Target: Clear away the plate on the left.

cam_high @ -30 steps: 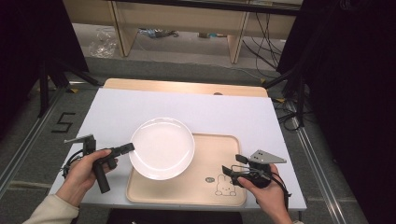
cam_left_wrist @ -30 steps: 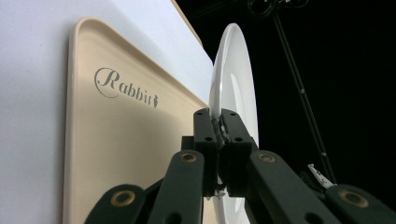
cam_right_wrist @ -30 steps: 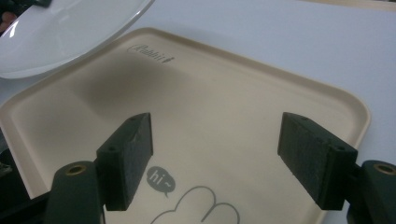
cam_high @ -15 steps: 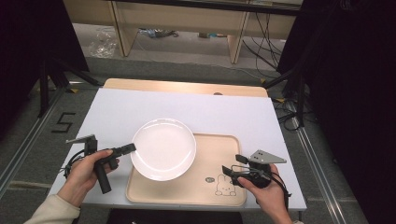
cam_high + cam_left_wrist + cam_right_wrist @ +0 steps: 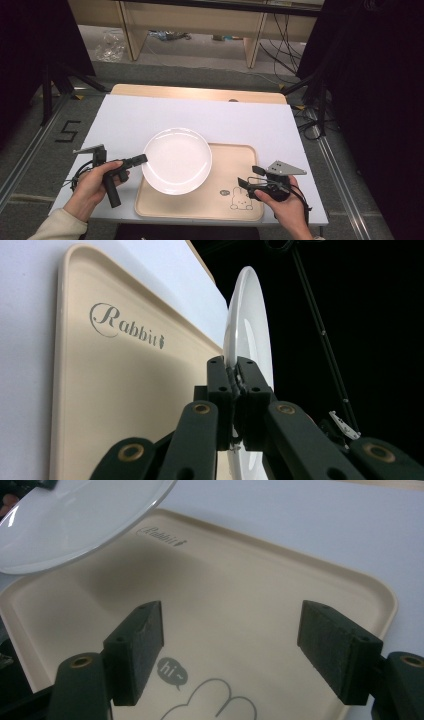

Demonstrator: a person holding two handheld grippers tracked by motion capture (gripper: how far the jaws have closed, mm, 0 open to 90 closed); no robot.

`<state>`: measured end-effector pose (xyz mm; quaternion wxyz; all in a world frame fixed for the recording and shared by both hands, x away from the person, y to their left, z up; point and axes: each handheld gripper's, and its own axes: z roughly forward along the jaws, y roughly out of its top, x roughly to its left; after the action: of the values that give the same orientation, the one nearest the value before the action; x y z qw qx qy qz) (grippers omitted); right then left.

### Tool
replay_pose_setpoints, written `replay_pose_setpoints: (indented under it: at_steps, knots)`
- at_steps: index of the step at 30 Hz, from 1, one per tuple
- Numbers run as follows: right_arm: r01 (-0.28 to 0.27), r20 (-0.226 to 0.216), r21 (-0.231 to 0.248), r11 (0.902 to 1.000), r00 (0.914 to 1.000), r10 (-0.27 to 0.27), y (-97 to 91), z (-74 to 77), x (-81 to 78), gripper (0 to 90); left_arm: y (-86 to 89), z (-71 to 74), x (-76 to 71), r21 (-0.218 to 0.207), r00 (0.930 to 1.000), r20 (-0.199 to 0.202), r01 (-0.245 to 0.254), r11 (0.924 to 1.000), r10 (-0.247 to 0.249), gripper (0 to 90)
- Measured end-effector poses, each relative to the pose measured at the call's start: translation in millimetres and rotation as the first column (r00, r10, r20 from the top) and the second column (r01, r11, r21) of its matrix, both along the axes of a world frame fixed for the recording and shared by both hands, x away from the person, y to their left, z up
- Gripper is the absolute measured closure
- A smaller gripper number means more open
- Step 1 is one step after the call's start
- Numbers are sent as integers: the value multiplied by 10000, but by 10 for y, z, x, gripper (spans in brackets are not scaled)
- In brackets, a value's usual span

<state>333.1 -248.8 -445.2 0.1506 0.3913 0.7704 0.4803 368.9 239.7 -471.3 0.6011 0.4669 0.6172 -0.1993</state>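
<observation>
Two grippers work over one white table (image 5: 150, 115) in the high view, and going from the left of the frame to the right: at the lower left a hand (image 5: 92, 187) comes up from the bottom edge holding the left gripper (image 5: 141, 159), whose jaws are clamped on the left rim of the white plate (image 5: 176, 160); the plate sits at the centre of the frame, its right part over the left part of the beige tray (image 5: 235, 155), its left part out past the tray's edge; in the right gripper view, at the upper left, the plate hangs clear above the tray floor and casts a soft shadow on it, so it is lifted, not resting.

In the left gripper view the two black pads meet on the plate's rim (image 5: 235, 375) at the middle of the frame, the plate seen edge-on and running up from them; the tray (image 5: 125, 390) fills the left half, with the word "Rabbit" printed on it.

Farther right in the high view, a rabbit drawing (image 5: 241, 198) marks the tray's lower right corner; just beside it, at the lower right of the frame, the other hand (image 5: 287, 207) holds the right gripper (image 5: 248, 181), which points left over the tray; its jaws stand wide apart with nothing between them, the tray floor (image 5: 260, 595) showing in the gap in the right gripper view.
</observation>
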Motion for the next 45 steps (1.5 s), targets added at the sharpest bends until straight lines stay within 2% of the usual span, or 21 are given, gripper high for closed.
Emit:
replay_pose_setpoints:
  at_steps: [1,2,3,8,9,10,11,12,14,15,18,19,22,26,28,32,34,45]
  knots:
    - [-186,-59,-25,9998,9998,185,-10,5,10,273,0,5,1,-8,10000,-66,9,10000,-9,859]
    - [-157,-27,-169,9997,9999,157,-20,11,9,273,-2,6,2,-14,10000,-10,17,10000,-17,859]
    - [-39,-219,-72,10000,9998,38,-10,13,-7,273,-3,8,0,12,10000,-17,18,10000,-18,860]
    - [-27,-181,-2,10000,9998,27,-6,6,-3,273,-13,12,-3,-9,10000,-5,56,10000,-56,860]
    - [-56,-58,-115,9999,10000,56,-15,8,4,273,-16,10,-4,8,10000,9,89,10000,-89,860]
    - [-3,-163,15,10000,9999,4,-6,6,-3,273,-21,9,-5,28,10000,8,93,10000,-93,859]
    - [-38,8,-96,9999,10000,38,-14,1,8,273,-26,7,-5,3,10000,24,64,10000,-64,860]
    - [0,-139,-104,9999,9999,-1,-13,7,-2,273,-31,6,-5,-7,10000,28,55,10000,-55,859]
    - [0,61,-73,10000,10000,0,-11,-2,9,273,-35,7,-6,30,9999,-7,111,9999,-111,859]
    - [25,-27,28,10000,10000,-25,-4,-4,4,273,-42,4,-8,30,10000,8,97,9999,-97,859]
    - [107,-101,-148,9998,9999,-109,-13,8,-3,273,-51,9,-7,29,9999,-10,145,9999,-145,859]
    - [124,-327,-88,9999,9994,-127,-8,12,-13,273,-54,7,-7,47,9999,-5,155,9999,-155,860]
    - [103,-98,-144,9998,9999,-104,-13,8,-3,273,-63,5,-8,46,9998,-19,183,9998,-183,860]
    - [95,-317,-79,9999,9995,-97,-8,13,-14,273,-77,3,-9,3,9999,-33,131,9999,-131,860]
    - [61,-115,-120,9999,9999,-63,-13,8,-3,273,-80,1,-8,10,9999,-28,132,9999,-132,859]
    - [117,-91,-148,9998,9999,-118,-13,8,-3,273,-83,2,-8,75,9999,-58,157,9998,-157,860]
    - [131,-322,-86,9999,9994,-133,-8,13,-14,273,-90,1,-7,31,9999,-27,101,9999,-101,860]
    - [142,-308,-91,9999,9994,-145,-10,13,-12,273,-120,1,-4,150,9998,-102,156,9998,-155,861]
